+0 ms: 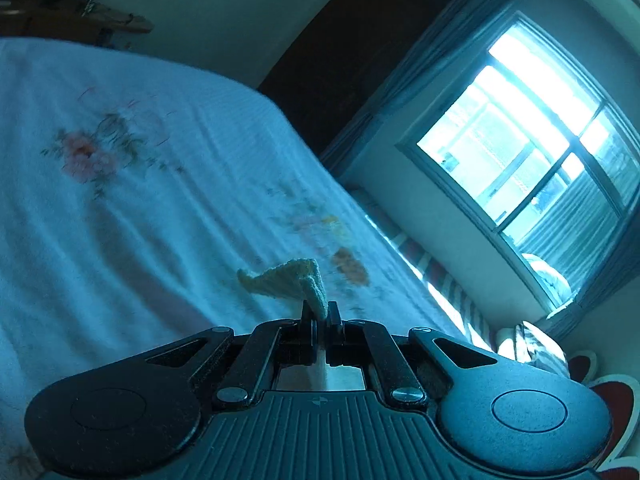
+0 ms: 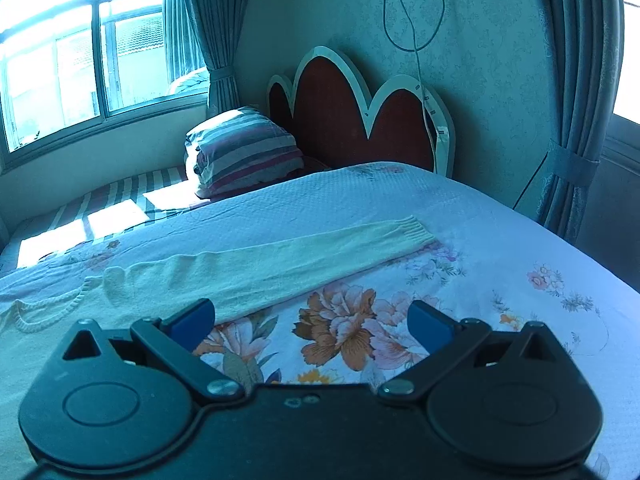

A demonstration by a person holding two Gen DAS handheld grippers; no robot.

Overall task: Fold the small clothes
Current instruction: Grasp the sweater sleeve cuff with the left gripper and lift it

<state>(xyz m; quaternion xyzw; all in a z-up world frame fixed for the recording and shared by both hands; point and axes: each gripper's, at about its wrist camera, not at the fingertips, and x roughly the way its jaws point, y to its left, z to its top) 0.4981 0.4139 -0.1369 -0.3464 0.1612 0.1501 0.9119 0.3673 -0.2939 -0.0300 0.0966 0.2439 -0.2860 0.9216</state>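
Right wrist: sweater sleeve (image 2: 280,264) runs cuff up-right (flat); right gripper (image 2: 312,320) wide; left gripper (image 1: 320,314) pinches knit.

Sweater (image 2: 248,264) on bedspread (image 2: 500,320), its sleeve (image 2: 344,246) reaching right toward headboard (image 2: 352,120) behind the bed; pillow (image 2: 244,152) left of headboard, window (image 2: 84,56) farther left; right gripper (image 2: 312,322) before sleeve; sweater corner (image 1: 316,292) in left gripper (image 1: 321,314).
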